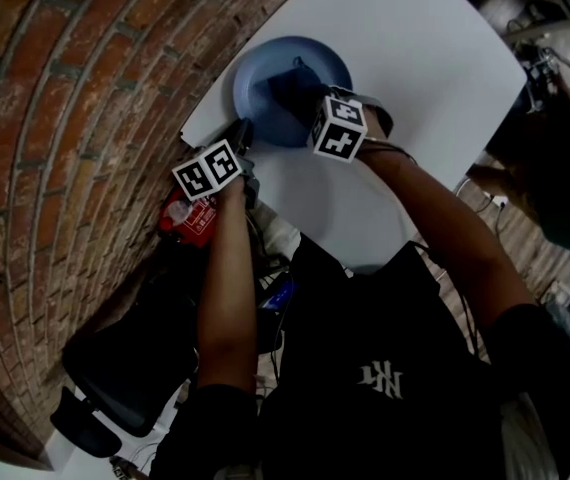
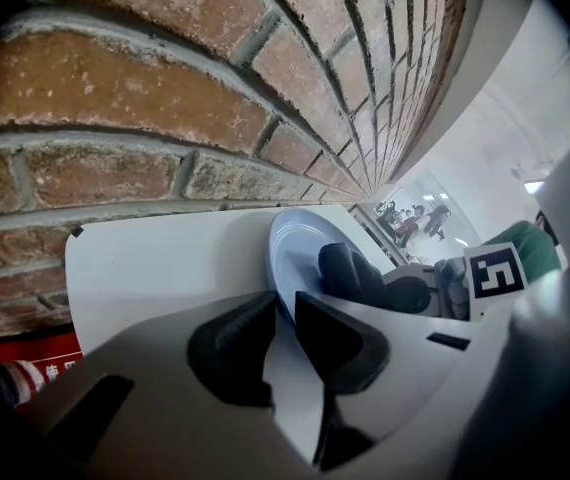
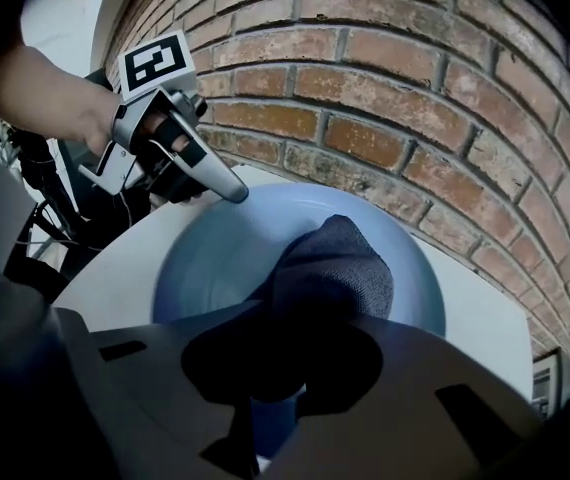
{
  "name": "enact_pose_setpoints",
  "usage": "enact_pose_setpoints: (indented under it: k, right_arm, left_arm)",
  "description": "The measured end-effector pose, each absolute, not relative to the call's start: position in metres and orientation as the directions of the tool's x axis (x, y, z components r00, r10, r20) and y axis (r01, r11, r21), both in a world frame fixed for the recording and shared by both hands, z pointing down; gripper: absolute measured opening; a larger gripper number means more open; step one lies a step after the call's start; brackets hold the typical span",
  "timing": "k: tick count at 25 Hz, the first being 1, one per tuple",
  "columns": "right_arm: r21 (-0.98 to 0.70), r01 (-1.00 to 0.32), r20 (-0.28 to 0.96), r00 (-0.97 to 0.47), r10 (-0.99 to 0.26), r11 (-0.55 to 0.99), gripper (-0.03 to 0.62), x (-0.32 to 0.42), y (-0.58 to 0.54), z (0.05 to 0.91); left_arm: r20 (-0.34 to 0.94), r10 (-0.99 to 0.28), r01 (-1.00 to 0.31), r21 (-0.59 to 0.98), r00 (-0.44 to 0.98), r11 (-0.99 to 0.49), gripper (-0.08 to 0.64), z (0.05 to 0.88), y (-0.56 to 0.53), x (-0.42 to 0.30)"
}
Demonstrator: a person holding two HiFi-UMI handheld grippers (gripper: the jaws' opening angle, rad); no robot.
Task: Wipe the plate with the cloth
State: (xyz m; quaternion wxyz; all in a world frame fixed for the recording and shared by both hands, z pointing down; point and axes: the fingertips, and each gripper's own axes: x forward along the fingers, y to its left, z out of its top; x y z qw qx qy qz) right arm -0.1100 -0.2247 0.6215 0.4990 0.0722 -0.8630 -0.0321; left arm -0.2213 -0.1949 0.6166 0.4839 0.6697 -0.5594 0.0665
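Cloth [image 3: 330, 268] of a dark weave lies bunched on the blue plate [image 3: 205, 258], and the right gripper [image 3: 290, 360] is clenched on its near end. That gripper's own view shows the fabric filling the space between the two jaws. The head view cannot show this, since the marker cube and the person's hand cover that spot from above.

The plate rests on the white tabletop [image 1: 405, 48], close to the edge that runs along the brick wall [image 1: 75, 98]. The left gripper [image 2: 283, 310] grasps the plate's rim: in the left gripper view the rim runs down between the two pads, one on each face. The right gripper view shows the same tip from across the plate, meeting the rim at the upper left.

Only the head view takes in both forearms, the whole tabletop, a red package [image 1: 191, 218] off the tabletop beside the person's left arm, and a dark chair [image 1: 115, 363] by the wall. The left gripper view catches just a corner of that red package — its print is too blurred to read. How much of the cloth lies flat on the plate is hidden behind the right gripper's body. Far figures past the tabletop in the left gripper view are too small to make out.
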Motion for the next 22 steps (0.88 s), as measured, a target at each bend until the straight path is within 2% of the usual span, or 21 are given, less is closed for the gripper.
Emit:
enact_pose_setpoints:
  k: [11, 15, 20, 22]
  right_arm:
    - [0.238, -0.159, 0.862, -0.420, -0.284, 0.958, 0.072, -0.066, -0.278, 0.621]
    - [0.230, -0.194, 0.856, -0.425, -0.294, 0.954, 0.072, -0.059, -0.288, 0.621]
    - [0.077, -0.372, 0.852, -0.458, -0.256, 0.925, 0.072, -0.053, -0.289, 0.630]
    - [0.058, -0.379, 0.852, -0.464, -0.244, 0.924, 0.072, -0.058, -0.287, 0.628]
  left_arm:
    - [0.631, -0.688, -0.818, 0.567, 0.358, 0.094, 0.066, 0.617, -0.195, -0.221]
    - [0.629, -0.690, -0.818, 0.567, 0.356, 0.095, 0.066, 0.617, -0.196, -0.221]
    - [0.626, -0.691, -0.813, 0.574, 0.362, 0.094, 0.064, 0.617, -0.194, -0.221]
    - [0.623, -0.693, -0.811, 0.577, 0.363, 0.093, 0.064, 0.616, -0.194, -0.221]
